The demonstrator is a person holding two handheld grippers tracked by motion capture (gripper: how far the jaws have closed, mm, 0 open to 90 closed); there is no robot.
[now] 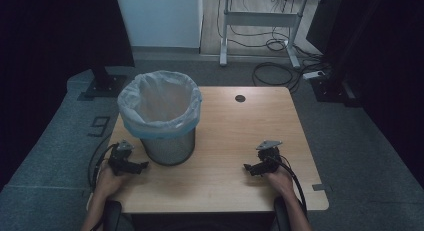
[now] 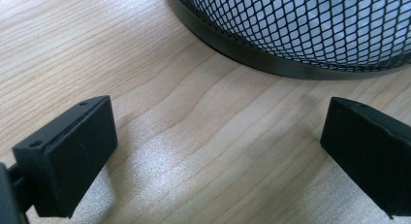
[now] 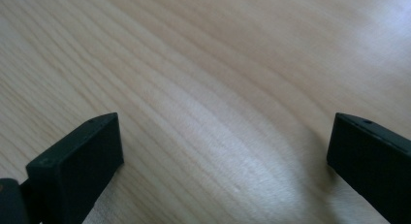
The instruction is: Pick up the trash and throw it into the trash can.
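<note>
Left tool [image 2: 218, 156] spread, faces mesh bin [image 2: 310, 30]; liner [image 1: 160, 98] visible from high view.

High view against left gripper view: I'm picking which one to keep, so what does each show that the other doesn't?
High view: the whole bin with its plastic liner, both tools, left and right, and the floor cables. Left gripper view: the bin's wire mesh and metal base ring up close, and the left tool standing wide open with nothing between its jaws. Both: the bin on the wooden table.
</note>
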